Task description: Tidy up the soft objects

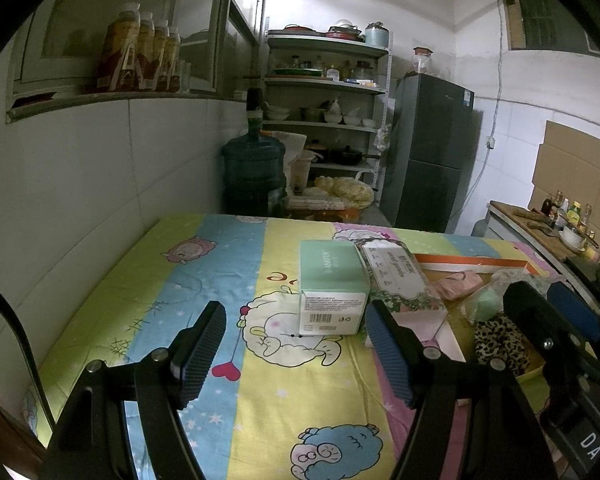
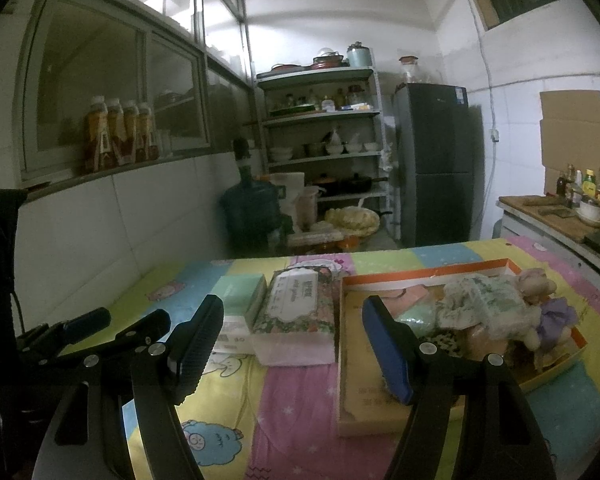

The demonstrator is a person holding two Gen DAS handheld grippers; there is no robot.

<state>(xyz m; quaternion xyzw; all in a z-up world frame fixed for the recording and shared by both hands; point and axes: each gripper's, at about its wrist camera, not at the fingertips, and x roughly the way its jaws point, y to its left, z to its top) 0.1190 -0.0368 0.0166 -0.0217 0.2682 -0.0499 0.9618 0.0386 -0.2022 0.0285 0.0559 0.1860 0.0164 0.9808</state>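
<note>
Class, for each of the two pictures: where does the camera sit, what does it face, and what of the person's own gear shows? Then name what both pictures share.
Left wrist view: sits behind the left tool, open, facing the green box on the cartoon sheet; the right tool shows at right.
Right wrist view: sits behind the right tool, open, facing the tray of soft things; the left tool shows at left.
Shared: green box, tissue pack, shelves, fridge.
</note>
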